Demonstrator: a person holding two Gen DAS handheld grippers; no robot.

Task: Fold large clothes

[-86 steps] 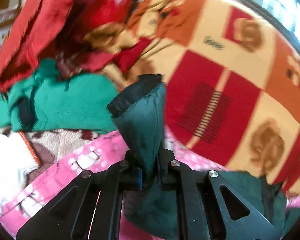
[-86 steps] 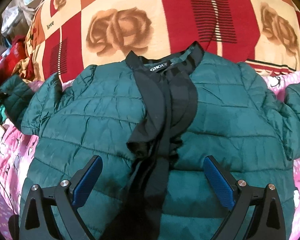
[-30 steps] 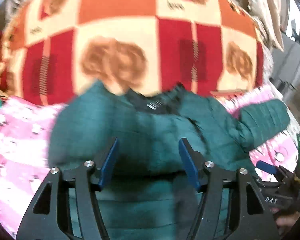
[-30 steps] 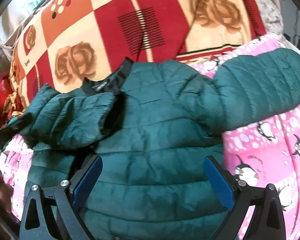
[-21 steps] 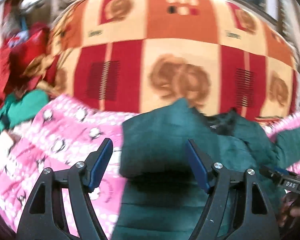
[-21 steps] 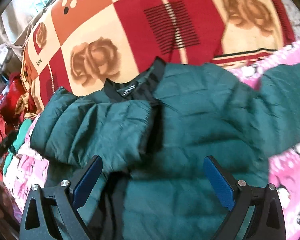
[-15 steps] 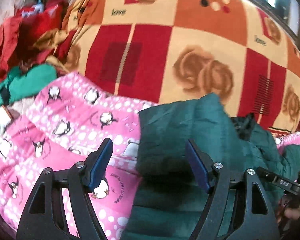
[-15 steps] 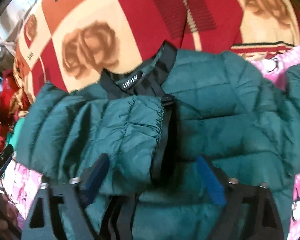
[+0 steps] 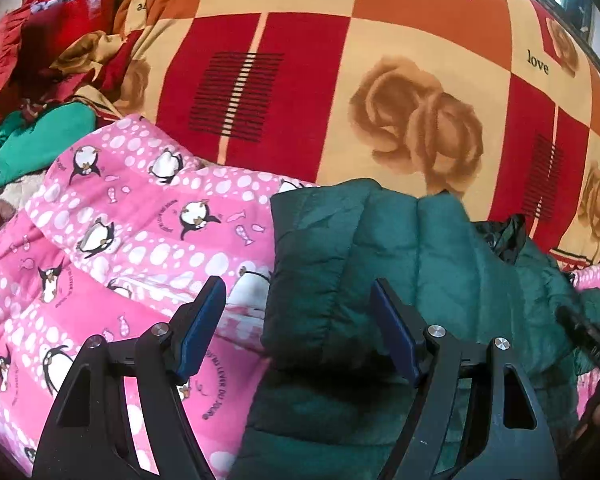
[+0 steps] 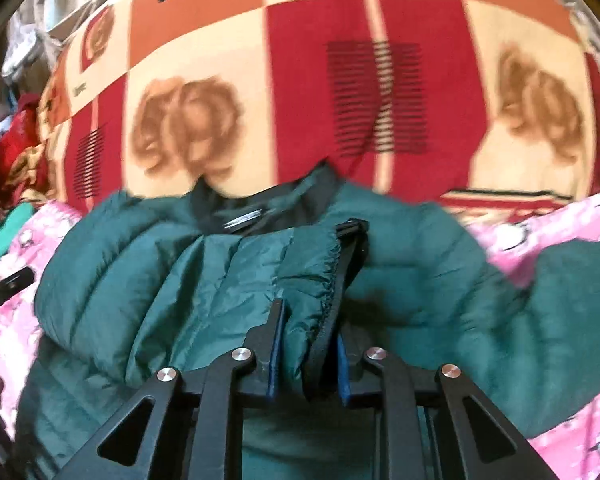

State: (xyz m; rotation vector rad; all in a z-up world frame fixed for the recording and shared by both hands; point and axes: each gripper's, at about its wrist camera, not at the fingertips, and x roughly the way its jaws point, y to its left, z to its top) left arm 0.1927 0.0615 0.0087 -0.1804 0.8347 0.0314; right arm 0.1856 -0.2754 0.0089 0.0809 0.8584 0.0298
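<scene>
In the left wrist view, the left hand-held gripper (image 9: 296,320) is held wide open above the edge of a dark green quilted jacket (image 9: 380,264), nothing being gripped; the jacket is laid on a pink penguin-print quilt (image 9: 112,236), with a red and cream rose-patterned blanket (image 9: 380,92) behind it and a heap of red and green clothes (image 9: 32,80) at far left. In the right wrist view, the right hand-held gripper (image 10: 306,344) is seen closed on the elastic-edged cuff of the jacket's sleeve (image 10: 220,280), which is folded across the chest. The jacket (image 10: 440,292) is spread flat, its collar (image 10: 260,208) pointed towards the blanket (image 10: 300,60) and its long axis running away from the camera.
</scene>
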